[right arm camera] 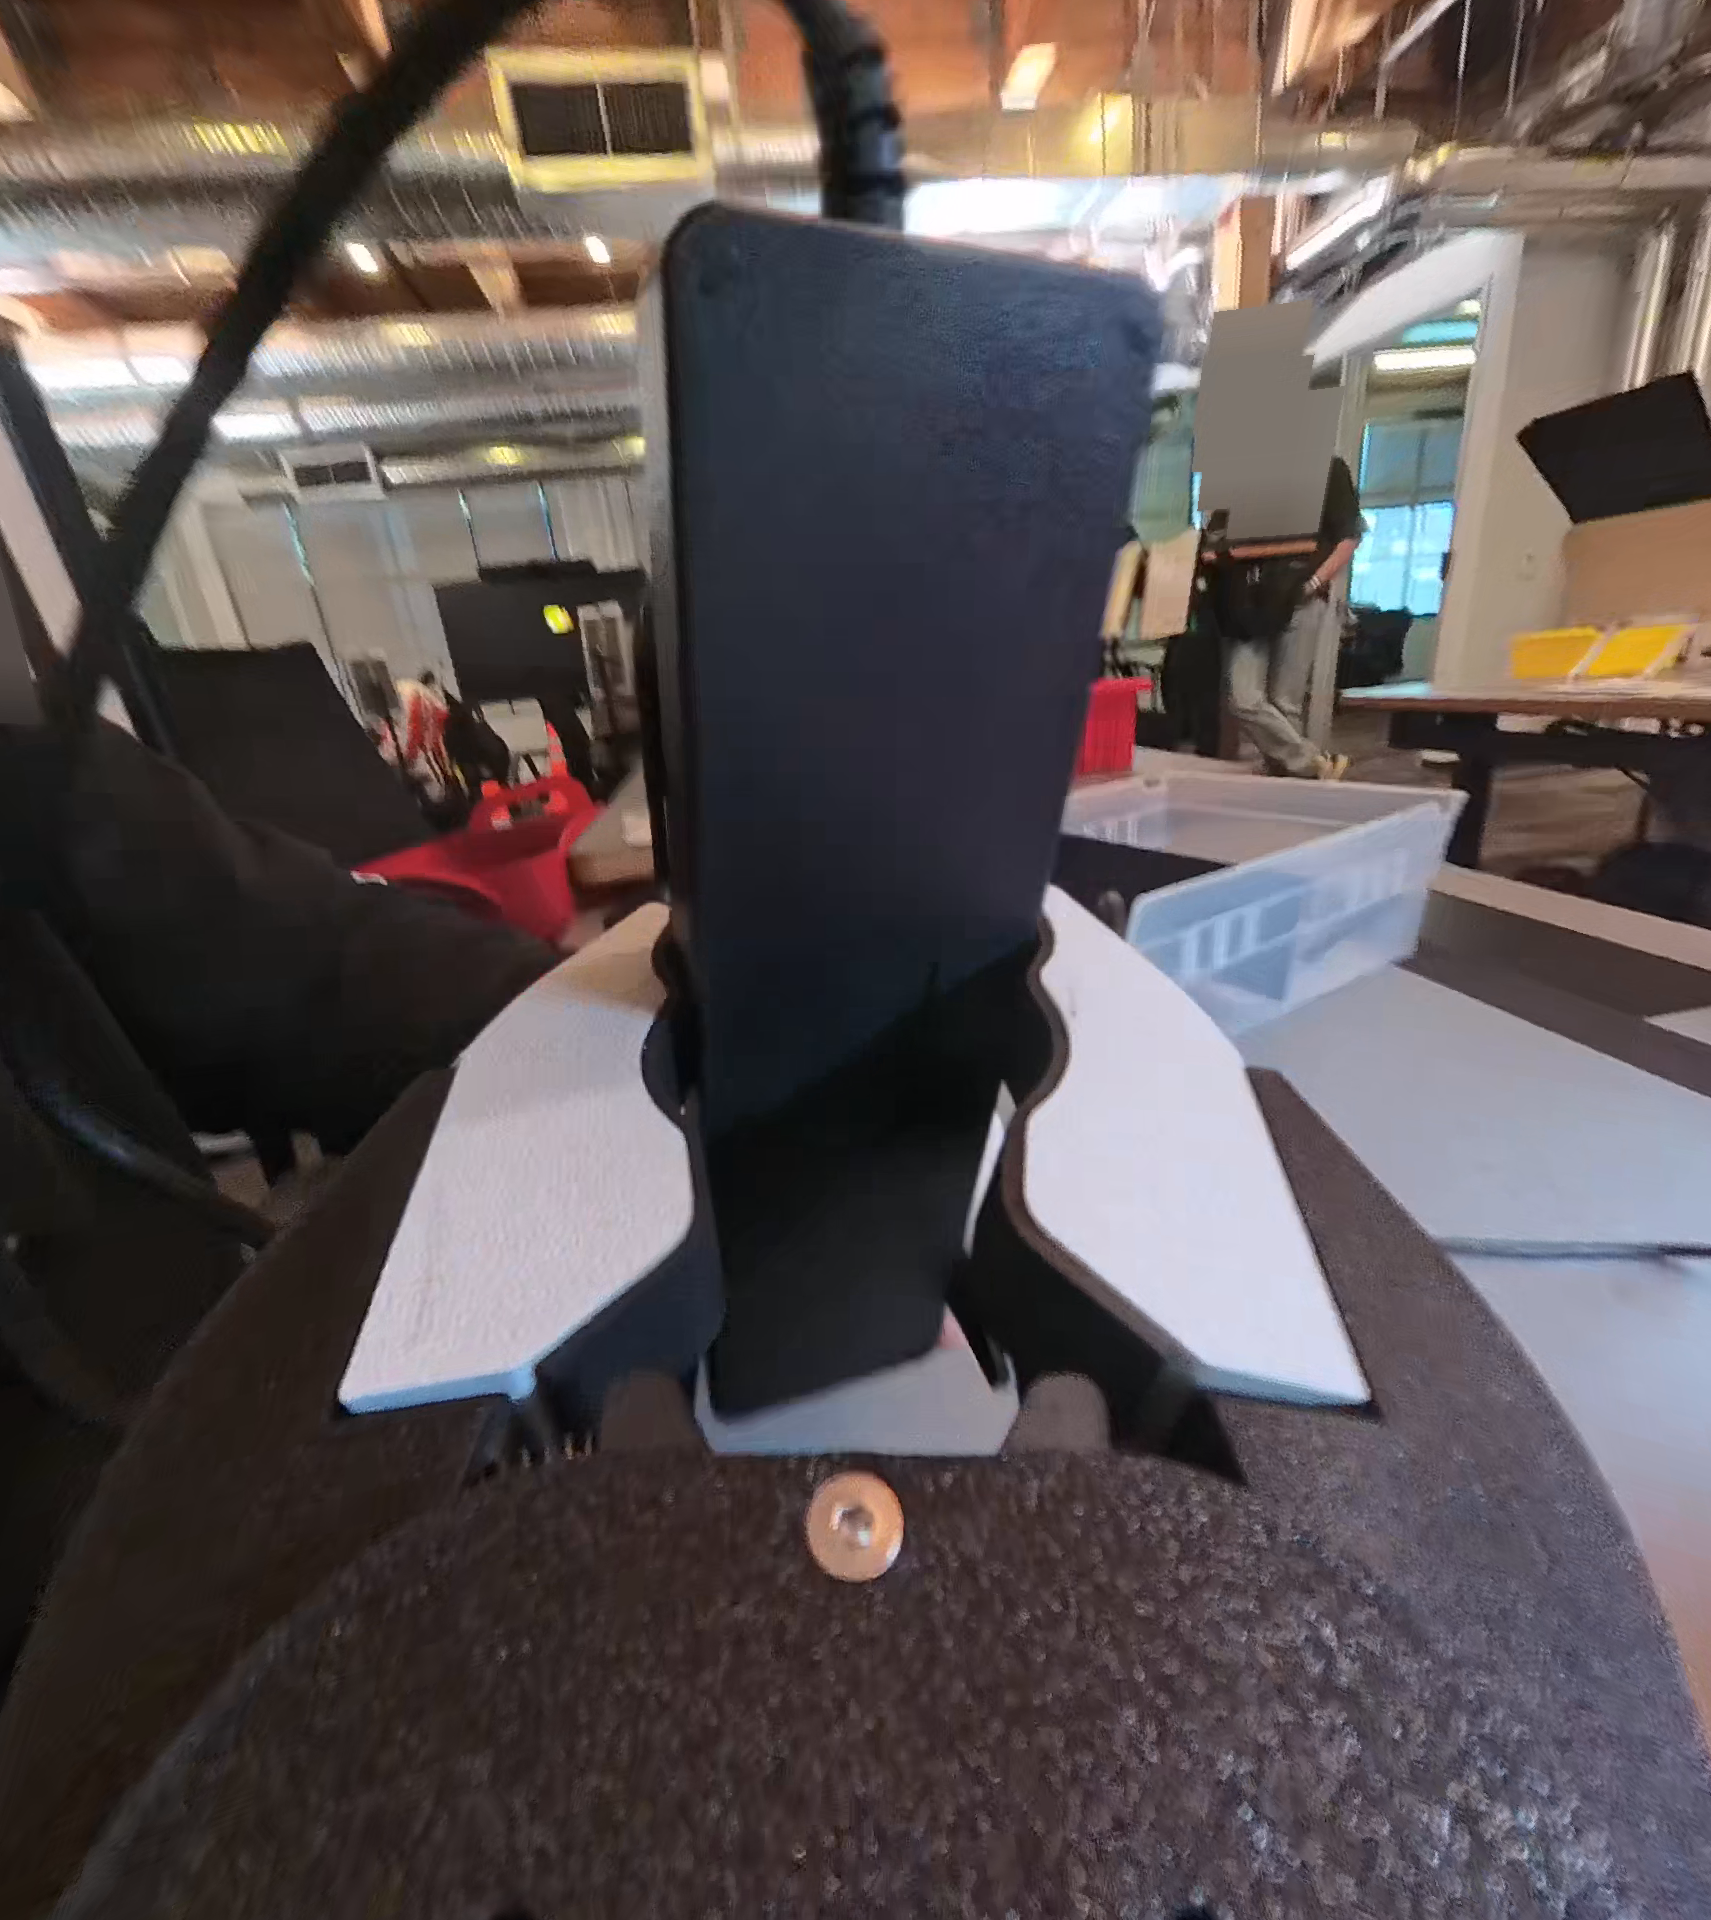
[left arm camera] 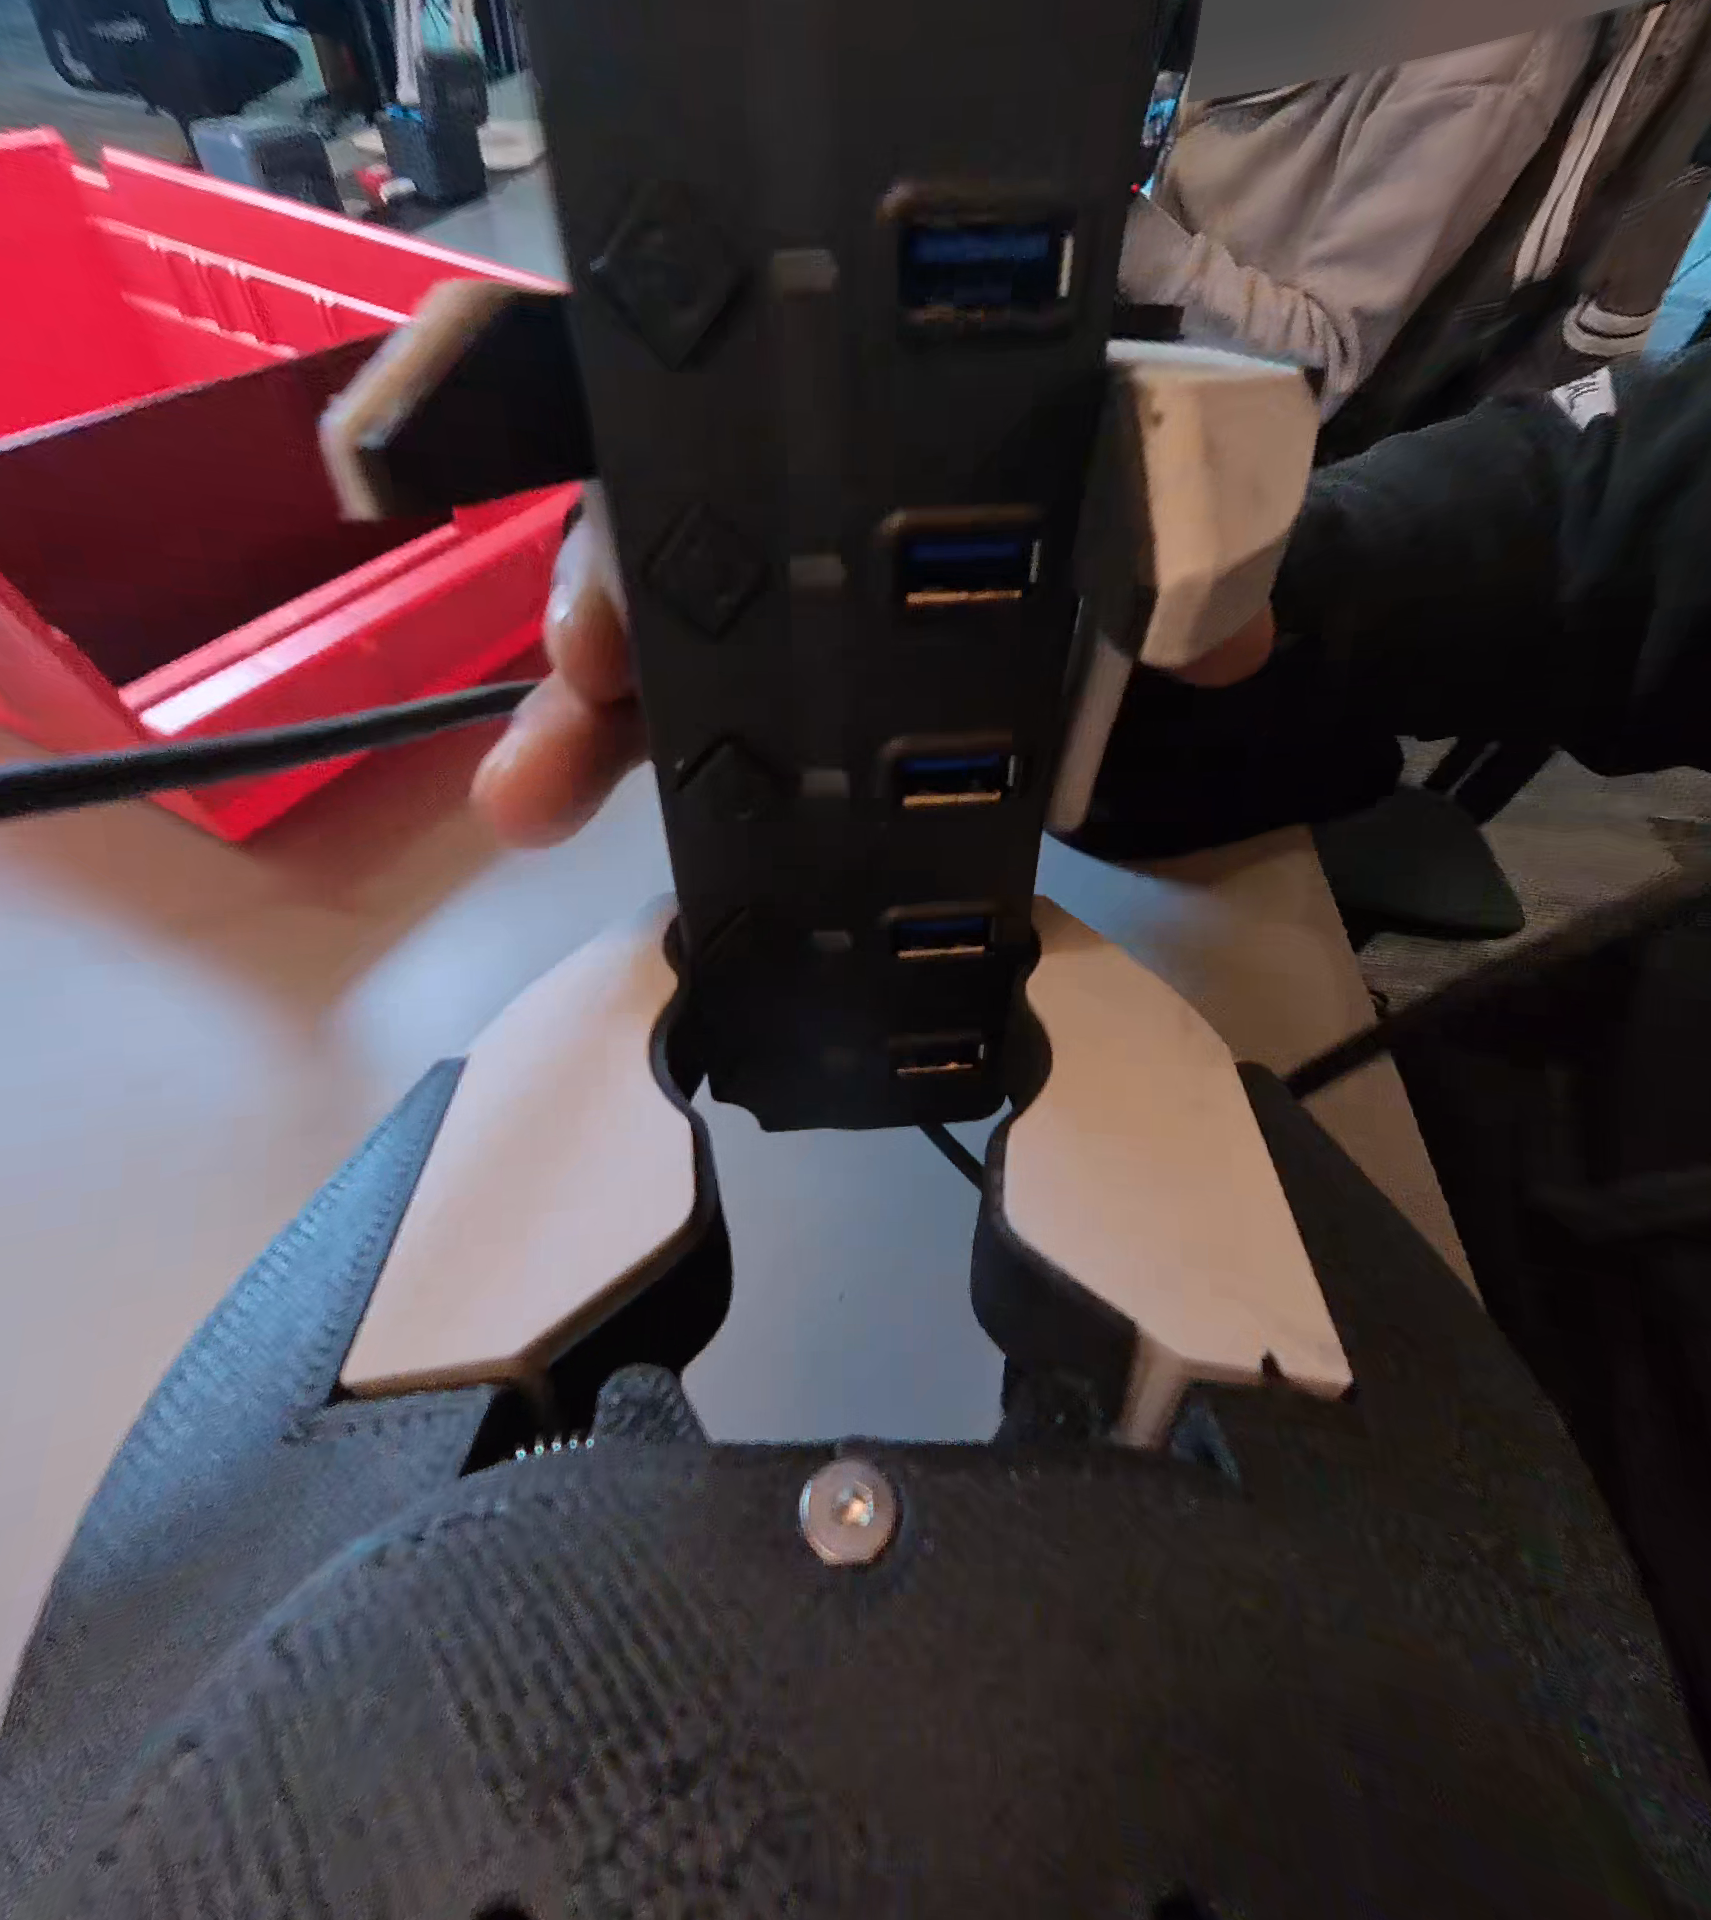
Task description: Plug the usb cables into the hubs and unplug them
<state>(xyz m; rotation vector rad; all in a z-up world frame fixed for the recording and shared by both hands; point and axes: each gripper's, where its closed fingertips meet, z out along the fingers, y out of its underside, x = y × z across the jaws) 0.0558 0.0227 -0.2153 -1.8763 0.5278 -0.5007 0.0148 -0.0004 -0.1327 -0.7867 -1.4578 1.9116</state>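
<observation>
A long black USB hub [left arm camera: 830,540] with several blue ports, all empty, points away from me in the left wrist view. My left gripper [left arm camera: 856,997] is shut on its near end. My right gripper [left arm camera: 830,436] clamps the same hub farther up, one finger on each side. In the right wrist view the right gripper [right arm camera: 856,987] is shut on the hub [right arm camera: 882,623], whose plain back faces the camera. A thick black cable [right arm camera: 861,104] leaves the hub's top end. Another black cable [left arm camera: 207,758] runs in from the left behind a bare hand [left arm camera: 560,675].
A red bin [left arm camera: 155,436] stands on the table [left arm camera: 103,1091] at the left. A clear plastic bin [right arm camera: 1298,883] sits on the table to the right. A black sleeve [left arm camera: 1557,540] reaches in from the right. A person [right arm camera: 1287,644] stands far back. One gripper's finger ends stand about 9 cm off the other's.
</observation>
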